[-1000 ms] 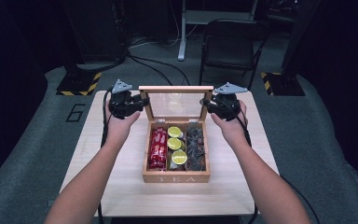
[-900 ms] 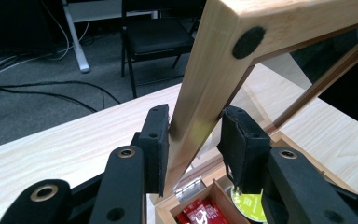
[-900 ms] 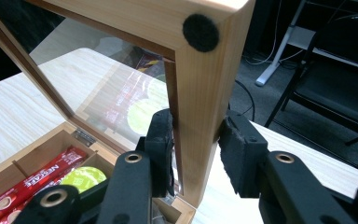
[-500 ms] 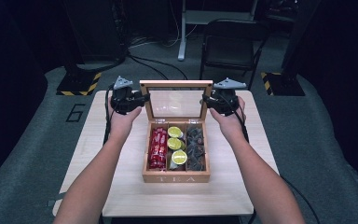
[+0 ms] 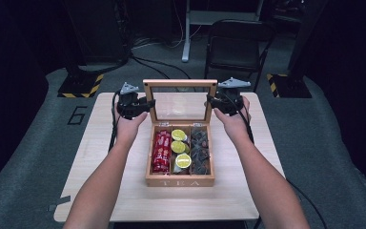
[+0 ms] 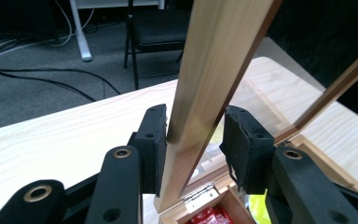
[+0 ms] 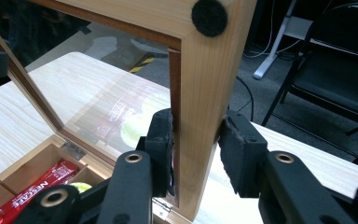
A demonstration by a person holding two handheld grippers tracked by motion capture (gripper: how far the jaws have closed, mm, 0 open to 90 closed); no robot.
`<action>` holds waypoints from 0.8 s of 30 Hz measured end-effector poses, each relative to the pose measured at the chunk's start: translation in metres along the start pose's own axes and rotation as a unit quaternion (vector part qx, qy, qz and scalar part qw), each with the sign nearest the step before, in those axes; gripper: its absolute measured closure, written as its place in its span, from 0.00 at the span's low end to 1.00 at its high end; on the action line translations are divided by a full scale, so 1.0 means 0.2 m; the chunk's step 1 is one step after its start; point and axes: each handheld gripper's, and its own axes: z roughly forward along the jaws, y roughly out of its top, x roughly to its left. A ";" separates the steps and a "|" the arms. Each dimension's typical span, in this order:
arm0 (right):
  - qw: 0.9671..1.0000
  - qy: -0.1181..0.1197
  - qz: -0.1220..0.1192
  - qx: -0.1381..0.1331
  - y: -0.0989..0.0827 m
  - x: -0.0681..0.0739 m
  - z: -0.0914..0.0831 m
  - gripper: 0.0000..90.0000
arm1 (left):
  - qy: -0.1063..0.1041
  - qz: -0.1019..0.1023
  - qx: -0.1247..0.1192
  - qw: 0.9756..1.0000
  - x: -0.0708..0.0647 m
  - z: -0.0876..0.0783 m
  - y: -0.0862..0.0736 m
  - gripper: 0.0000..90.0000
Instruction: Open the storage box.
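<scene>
A wooden tea box [image 5: 179, 181] stands mid-table with its glass lid [image 5: 180, 83] raised upright. Red sachets [image 5: 161, 151], lime-green rounds [image 5: 180, 148] and dark packets [image 5: 200, 150] fill its three compartments. My left gripper [image 5: 147, 106] straddles the lid's left rail [image 6: 214, 56]. Its jaws [image 6: 193, 126] have just been opening: one pad [image 6: 151, 140] touches the wood, the other stands off it. My right gripper [image 5: 212, 102] is shut on the lid's right rail [image 7: 205, 70], with both pads of the gripper [image 7: 198, 126] pressed against it.
The light wooden table [image 5: 100, 157] has bare room left and right of the box. Behind its far edge stand a black chair [image 5: 238, 47] and a white desk leg [image 5: 187, 43], with cables on the grey floor.
The lid has swung further up and back to nearly upright. Both hands have gone a little toward the far edge with it.
</scene>
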 end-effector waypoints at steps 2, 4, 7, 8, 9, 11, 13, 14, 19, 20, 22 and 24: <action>1.000 -0.001 0.001 0.000 0.00 0.00 0.00 0.72 | 0.004 0.003 0.004 1.000 -0.01 0.01 0.00 0.67; 1.000 0.000 0.002 0.001 0.00 0.00 0.01 0.72 | 0.009 0.016 0.011 1.000 0.00 0.01 0.00 0.69; 1.000 0.000 0.002 0.001 0.01 -0.01 0.01 0.72 | 0.011 0.025 0.013 1.000 0.00 0.01 0.00 0.71; 1.000 -0.001 0.002 0.002 0.01 -0.01 0.01 0.72 | 0.013 0.027 0.014 0.999 0.00 0.01 0.00 0.72; 1.000 -0.001 0.002 0.002 0.01 -0.01 0.01 0.72 | 0.015 0.028 0.015 0.999 0.00 0.01 0.00 0.72; 1.000 -0.001 0.002 0.002 0.01 -0.01 0.02 0.72 | 0.017 0.028 0.011 0.999 -0.01 0.01 -0.01 0.72; 1.000 -0.004 0.008 0.001 0.01 -0.01 0.02 0.72 | 0.019 0.027 0.009 0.999 -0.01 0.01 -0.01 0.72; 1.000 -0.007 0.008 -0.001 0.01 0.00 0.02 0.72 | 0.019 0.026 0.008 0.999 -0.01 0.02 -0.01 0.72; 1.000 -0.009 0.017 -0.007 -0.01 -0.01 0.04 0.71 | 0.021 0.023 0.011 0.999 -0.01 0.02 0.00 0.72; 1.000 -0.010 0.016 -0.003 -0.02 -0.01 0.04 0.71 | 0.022 0.021 0.011 0.999 -0.01 0.02 0.00 0.72; 1.000 -0.011 0.013 0.003 -0.04 0.00 0.06 0.70 | 0.024 0.019 0.011 0.999 -0.01 0.02 0.00 0.72; 1.000 -0.012 0.016 0.012 -0.06 0.00 0.07 0.70 | 0.022 0.017 0.012 1.000 -0.01 0.03 0.00 0.72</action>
